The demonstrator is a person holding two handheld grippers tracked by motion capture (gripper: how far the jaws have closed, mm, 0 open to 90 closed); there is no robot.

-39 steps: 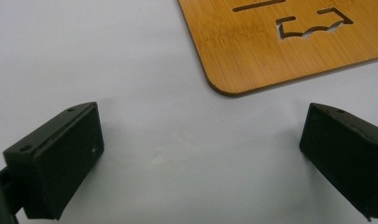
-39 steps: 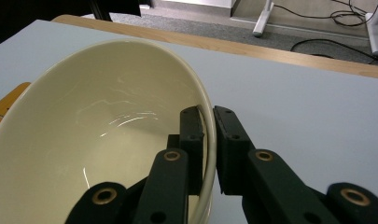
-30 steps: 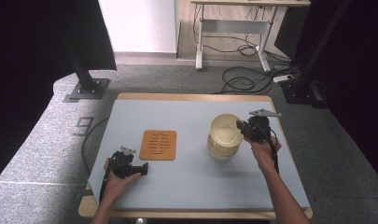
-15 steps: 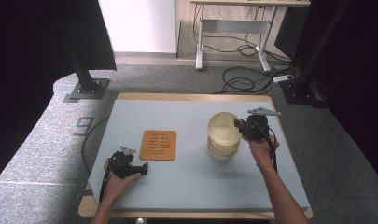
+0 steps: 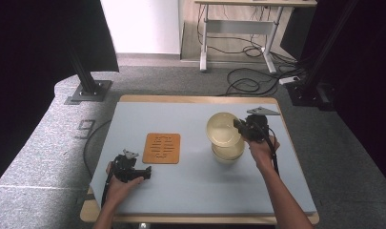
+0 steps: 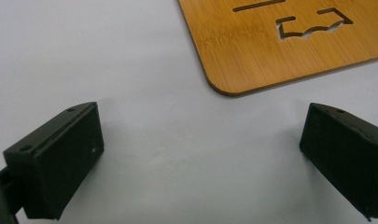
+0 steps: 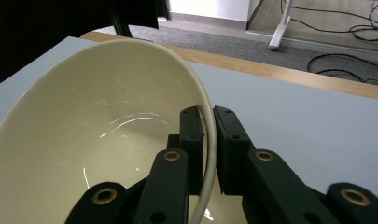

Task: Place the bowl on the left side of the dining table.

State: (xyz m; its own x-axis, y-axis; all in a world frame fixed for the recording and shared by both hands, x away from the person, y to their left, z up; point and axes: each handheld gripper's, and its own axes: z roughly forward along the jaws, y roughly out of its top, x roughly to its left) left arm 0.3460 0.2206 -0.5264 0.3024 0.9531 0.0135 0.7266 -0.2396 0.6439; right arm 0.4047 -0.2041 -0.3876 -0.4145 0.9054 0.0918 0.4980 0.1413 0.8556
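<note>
My right gripper (image 5: 239,126) (image 7: 206,122) is shut on the rim of a cream bowl (image 5: 223,129) (image 7: 93,135), one jaw inside and one outside. That bowl is lifted and tilted above a second cream bowl (image 5: 228,152) resting on the blue table top (image 5: 190,186). Near the table's front left, my left gripper (image 5: 147,172) (image 6: 200,154) rests low over the surface with its jaws wide open and nothing between them. A bamboo trivet (image 5: 162,148) (image 6: 280,42) with cut slots lies just beyond the left gripper.
The table's wooden edge (image 5: 200,99) runs along the far side. Beyond it on the floor are cables (image 5: 248,81), a desk frame (image 5: 238,28) and black stand bases (image 5: 88,90).
The right gripper has lifted the top bowl a little and shifted it left, tilting it off the lower bowl. The left gripper has stayed put.
</note>
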